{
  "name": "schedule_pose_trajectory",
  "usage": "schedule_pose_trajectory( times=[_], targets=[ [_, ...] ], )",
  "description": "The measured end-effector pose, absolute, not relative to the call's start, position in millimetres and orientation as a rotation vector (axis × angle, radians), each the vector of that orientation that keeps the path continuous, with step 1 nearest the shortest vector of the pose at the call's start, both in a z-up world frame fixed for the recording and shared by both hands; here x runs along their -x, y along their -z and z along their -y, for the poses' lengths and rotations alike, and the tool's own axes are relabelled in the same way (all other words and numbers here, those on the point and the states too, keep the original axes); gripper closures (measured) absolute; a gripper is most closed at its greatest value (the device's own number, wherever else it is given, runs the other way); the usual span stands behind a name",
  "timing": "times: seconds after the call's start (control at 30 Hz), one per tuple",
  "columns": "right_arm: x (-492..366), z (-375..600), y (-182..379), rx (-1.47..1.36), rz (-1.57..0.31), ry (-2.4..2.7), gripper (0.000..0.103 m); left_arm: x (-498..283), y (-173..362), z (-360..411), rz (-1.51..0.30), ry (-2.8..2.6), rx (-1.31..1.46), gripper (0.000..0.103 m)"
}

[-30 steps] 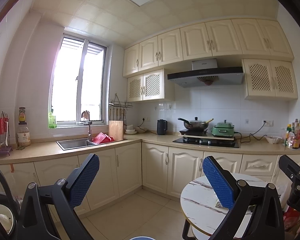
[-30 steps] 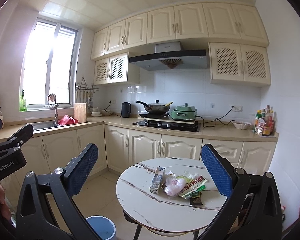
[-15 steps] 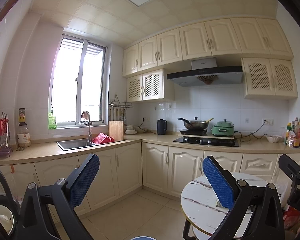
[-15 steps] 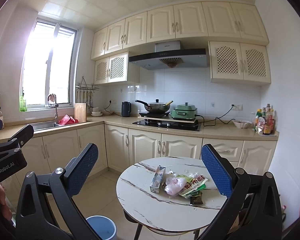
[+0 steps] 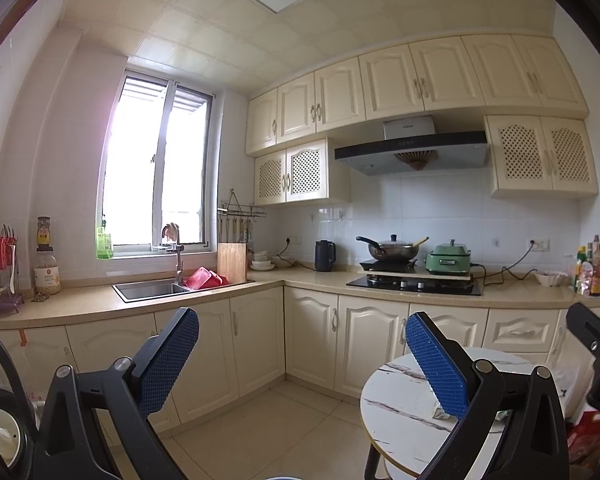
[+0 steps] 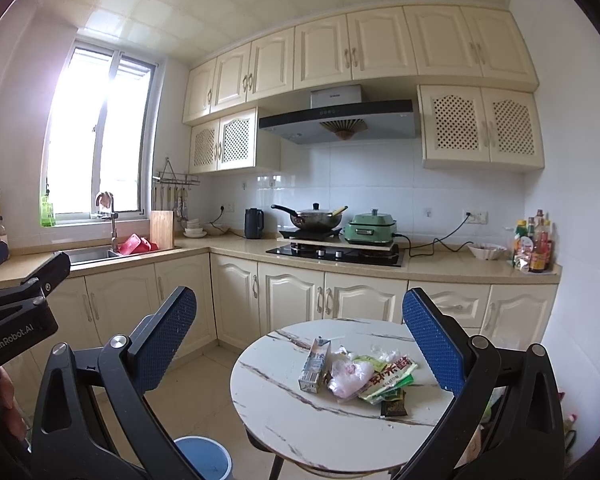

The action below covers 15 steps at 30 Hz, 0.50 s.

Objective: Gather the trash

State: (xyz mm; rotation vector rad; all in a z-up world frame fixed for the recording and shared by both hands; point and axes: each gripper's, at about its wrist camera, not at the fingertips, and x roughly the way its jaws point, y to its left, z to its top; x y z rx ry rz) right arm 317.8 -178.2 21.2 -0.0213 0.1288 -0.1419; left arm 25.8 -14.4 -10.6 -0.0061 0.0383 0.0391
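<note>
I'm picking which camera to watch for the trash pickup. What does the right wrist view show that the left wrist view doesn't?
Only the right wrist view shows the trash: the milk carton, crumpled plastic bag, green wrapper and the blue bin on the floor. Only the left wrist view shows the jar and red utensil rack left of the sink. Both show the round table, the stove and open fingers.

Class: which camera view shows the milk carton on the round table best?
The right wrist view: the milk carton lies in plain sight on the round table. In the left wrist view the left hand-held gripper hides most of the trash.
</note>
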Motion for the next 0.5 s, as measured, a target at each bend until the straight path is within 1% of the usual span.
schedule_pose_trajectory(
  times=[0.27, 0.4, 0.5],
  targets=[
    [-335.7, 209.4, -6.9, -0.011, -0.119, 0.158, 0.0, -68.9, 25.4, 40.2, -0.072, -0.027, -0.01, 0.001],
    [-347.6, 236.4, 7.0, -0.046, -0.154, 0.198, 0.0, -102.4, 30.6, 57.4, -0.119, -0.009, -0.031, 0.001],
    [-356.4, 265.9, 23.8, -0.073, -0.198, 0.244, 0.0, -130.7, 44.2, 71.0, -0.169, 0.011, -0.067, 0.001]
  ],
)
